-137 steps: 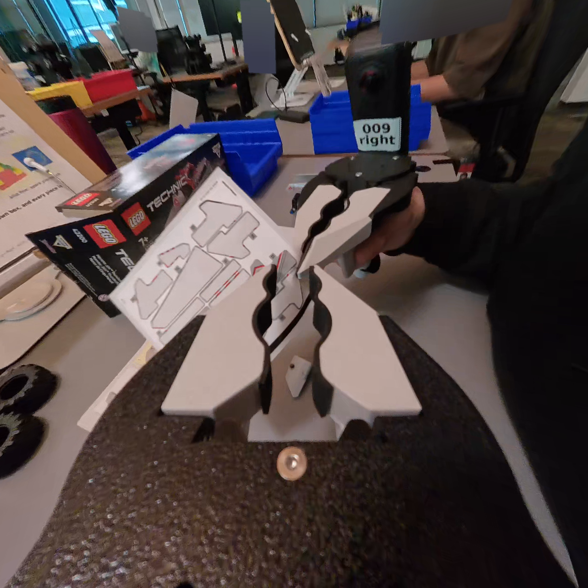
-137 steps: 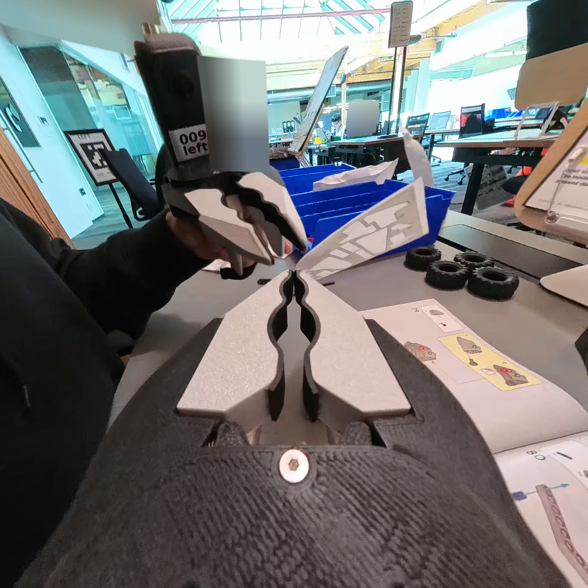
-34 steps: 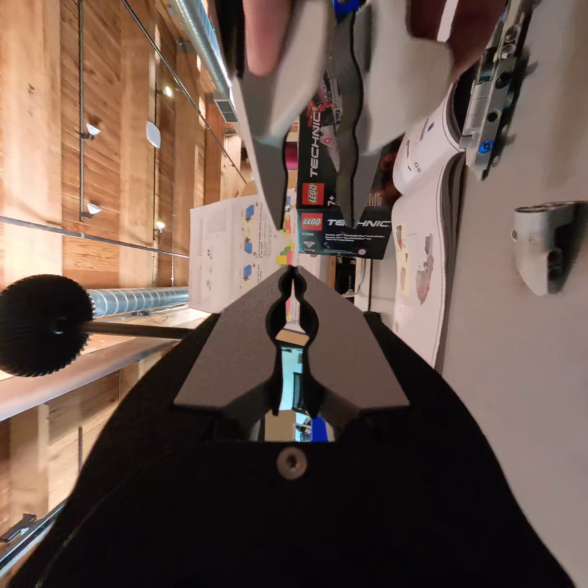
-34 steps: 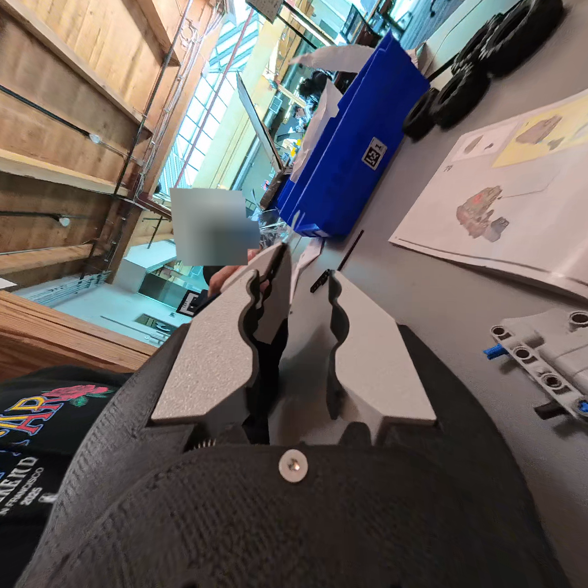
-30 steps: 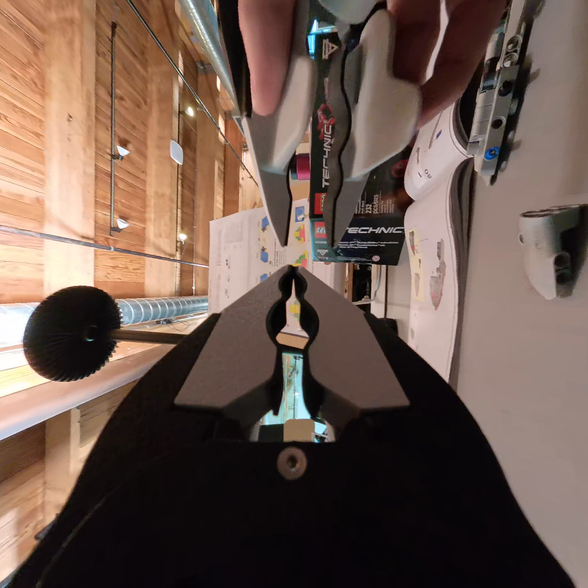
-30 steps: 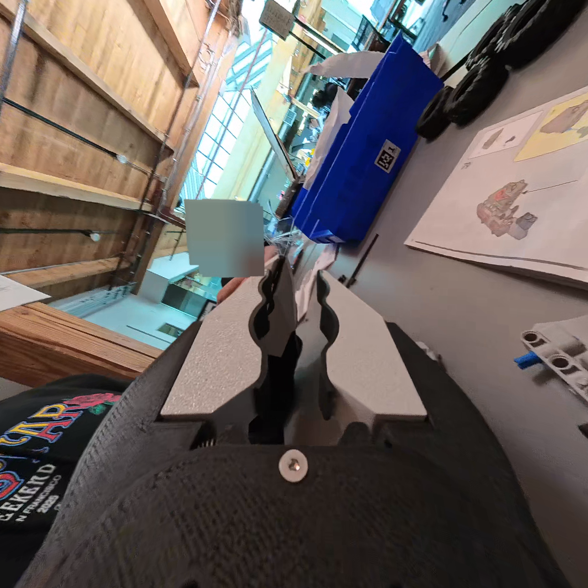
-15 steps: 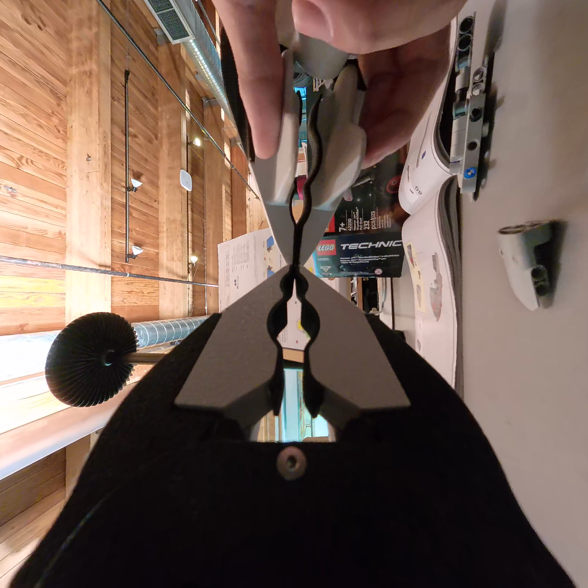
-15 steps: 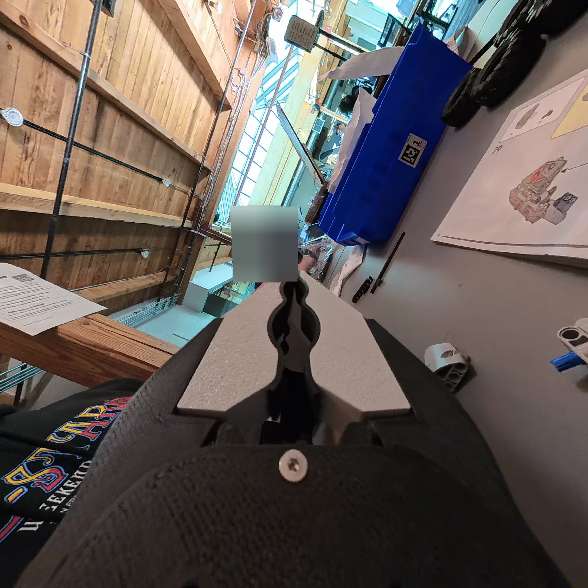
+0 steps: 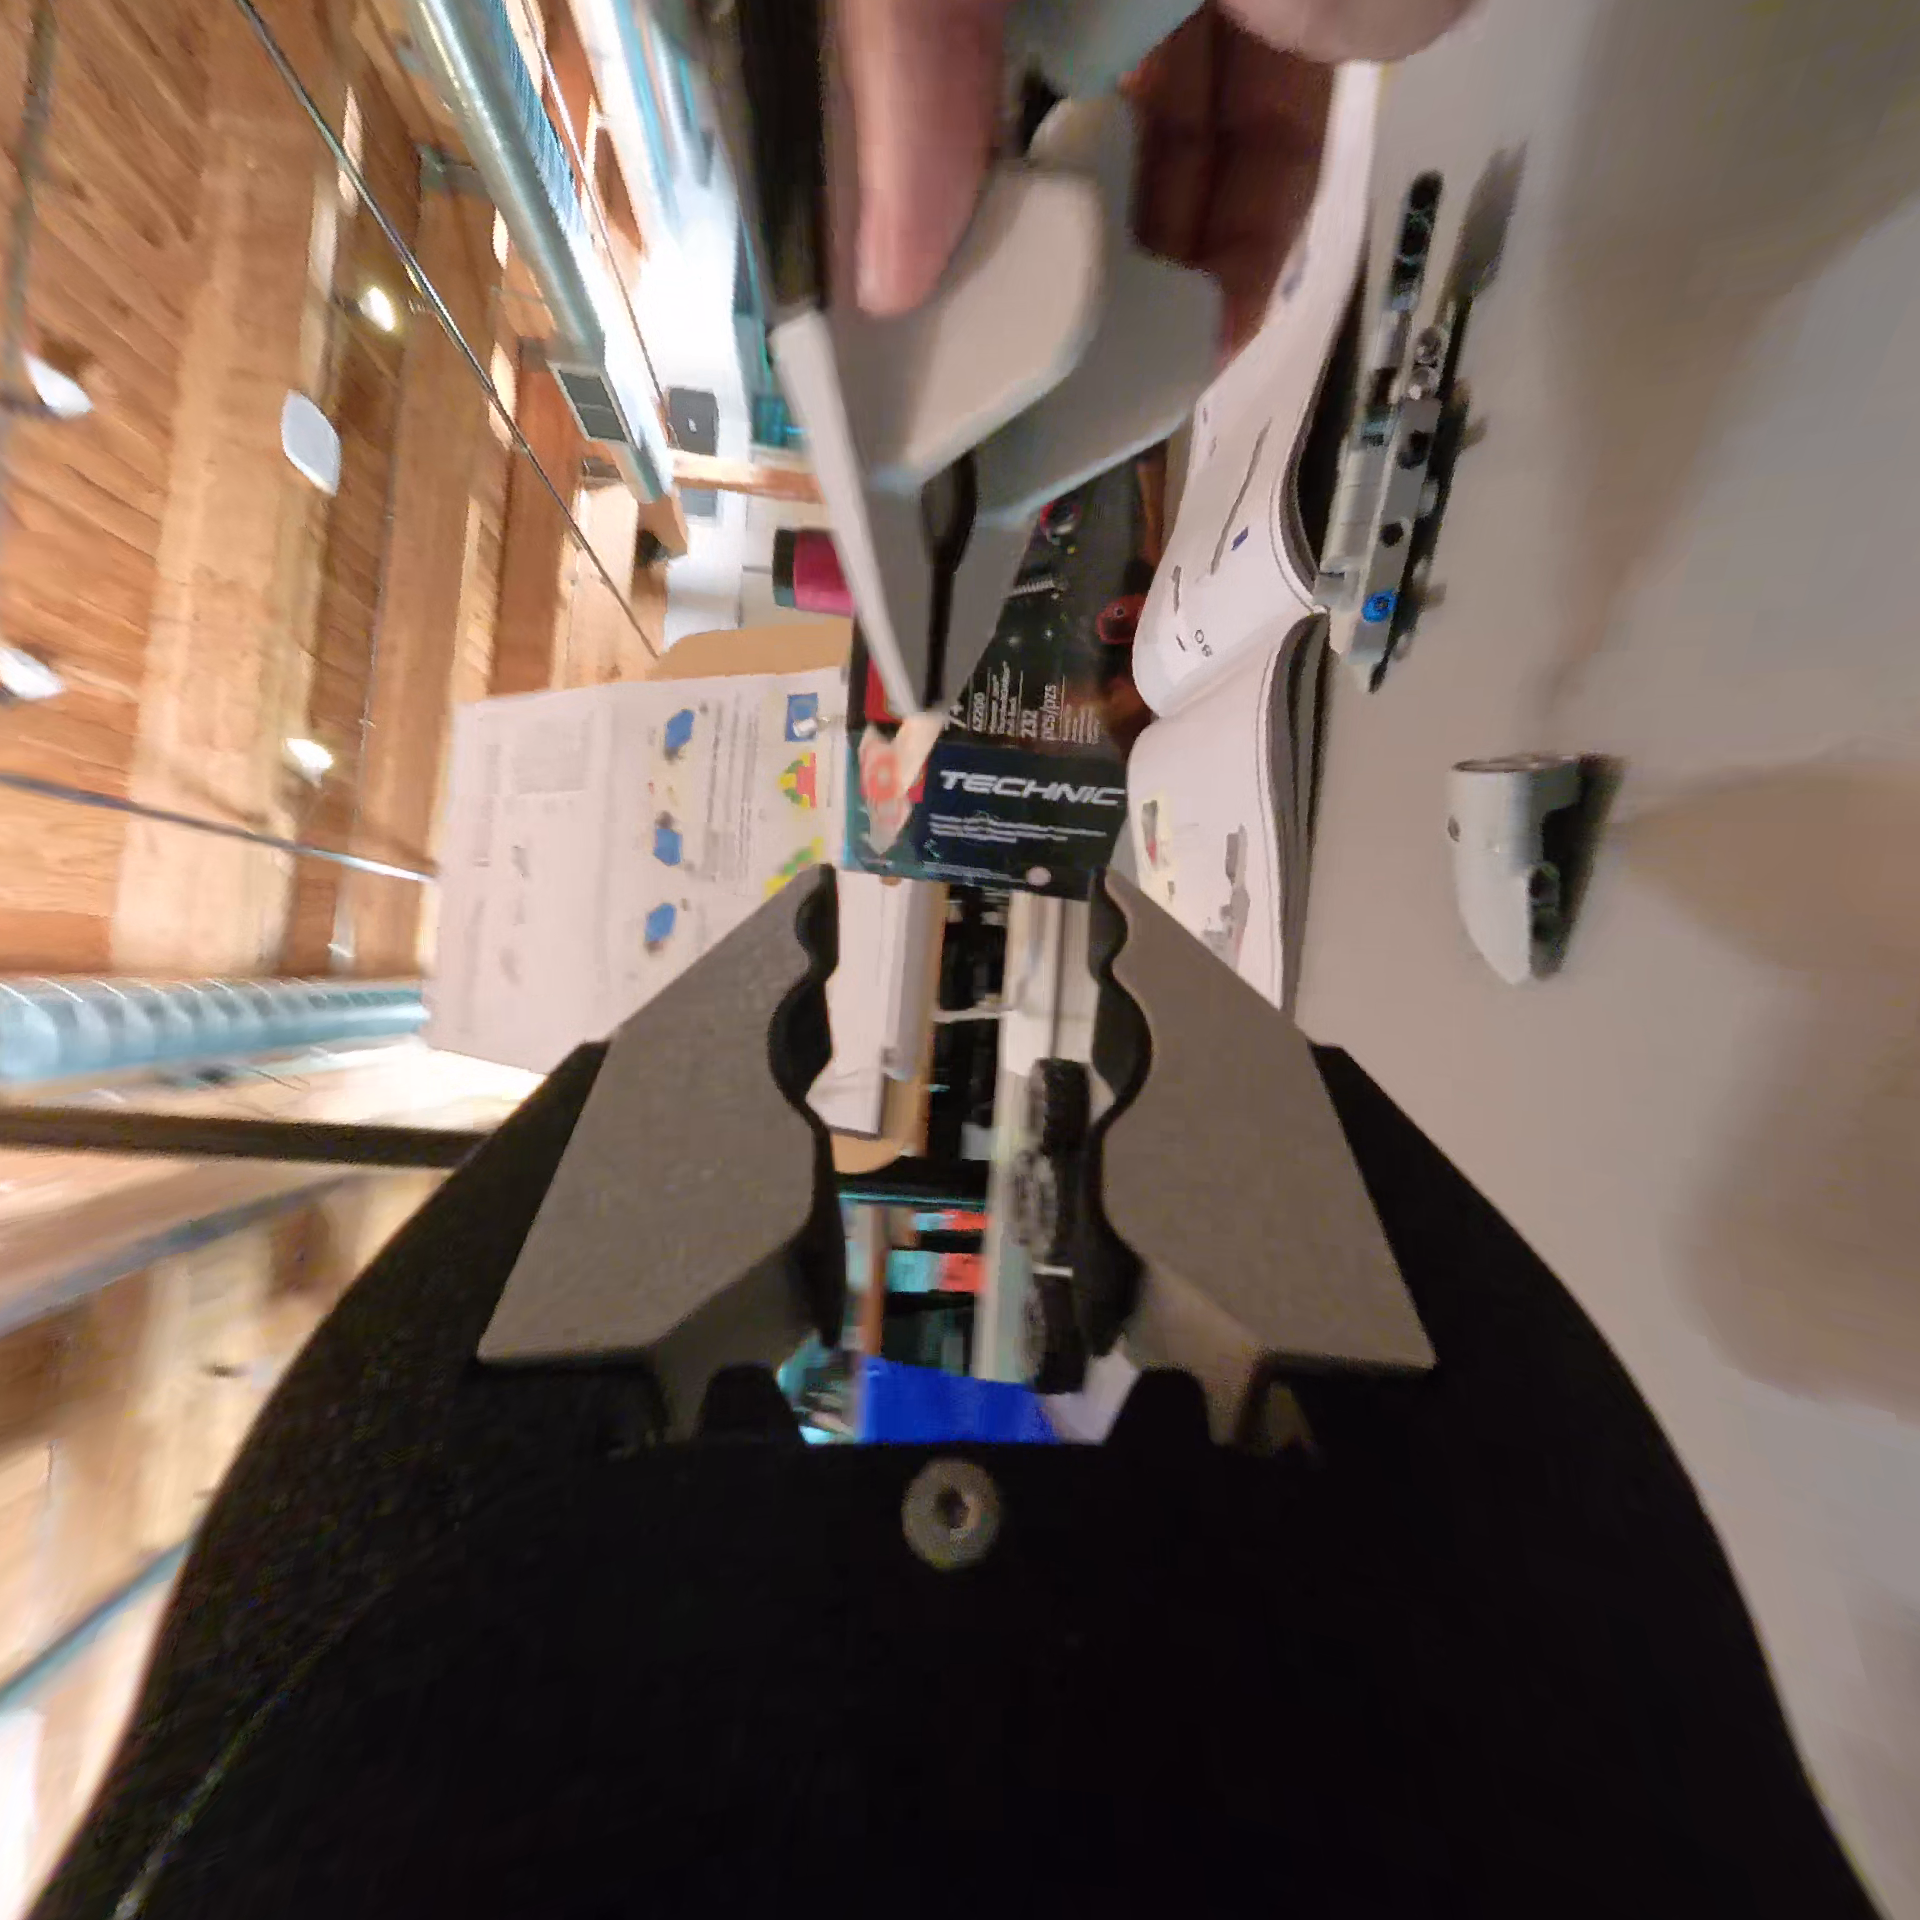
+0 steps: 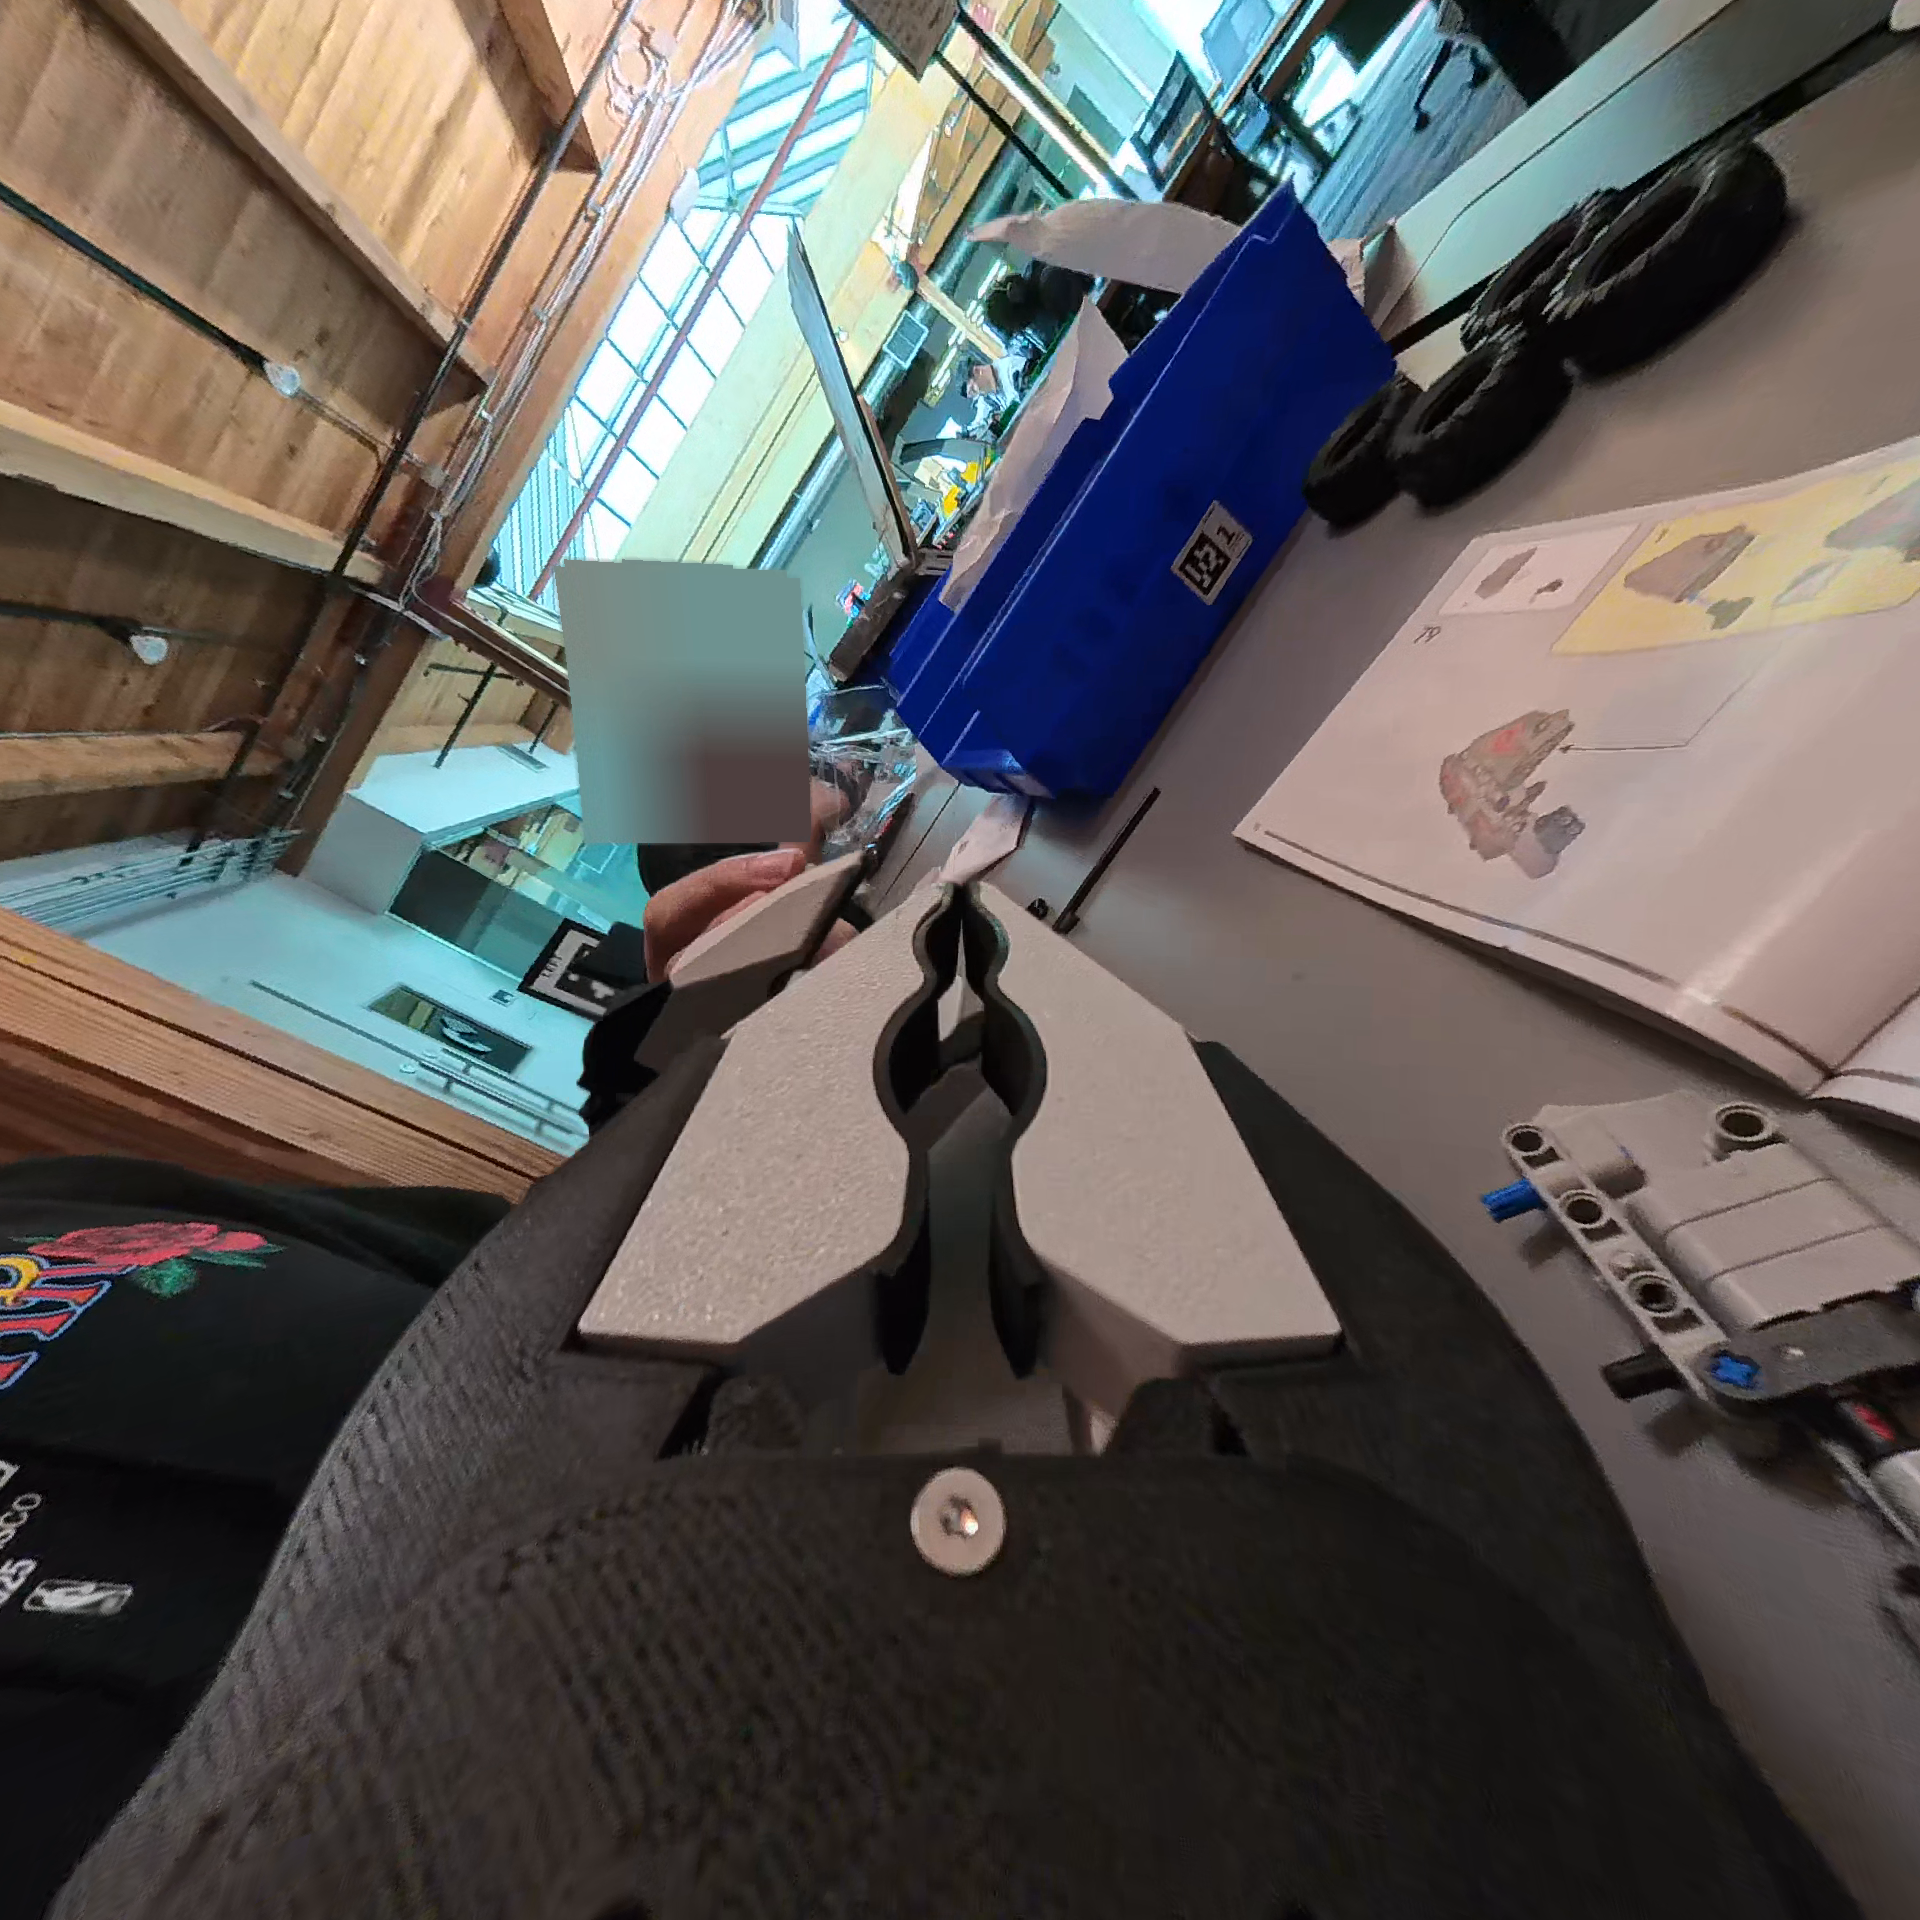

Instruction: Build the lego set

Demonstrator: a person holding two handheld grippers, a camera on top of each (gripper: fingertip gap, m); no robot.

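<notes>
Both views are rolled sideways, with the table on the right. My left gripper (image 9: 961,914) is open and empty. Just beyond it my right gripper (image 9: 920,686) is shut on a small white and red sticker (image 9: 906,746) at its very tip. In the right wrist view my right gripper (image 10: 951,896) is shut, the sticker barely showing, and one finger of the left gripper (image 10: 769,920) shows just left of its tip. A grey Lego assembly (image 10: 1714,1278) with blue pins lies on the table and also shows in the left wrist view (image 9: 1392,499). A grey curved panel piece (image 9: 1507,862) lies apart.
The open instruction booklet (image 10: 1610,779) lies beside the assembly and also shows in the left wrist view (image 9: 1226,831). Several black tyres (image 10: 1507,353) and a blue bin (image 10: 1122,582) stand farther off. The Lego box (image 9: 1029,800) stands behind the booklet. A thin black axle (image 10: 1107,857) lies on the table. The tips of both grippers are at nearly the same place.
The left gripper has opened since half a second ago, when both grippers were shut tip to tip. The right gripper stays shut with the sticker. Earlier both held the sticker sheet.
</notes>
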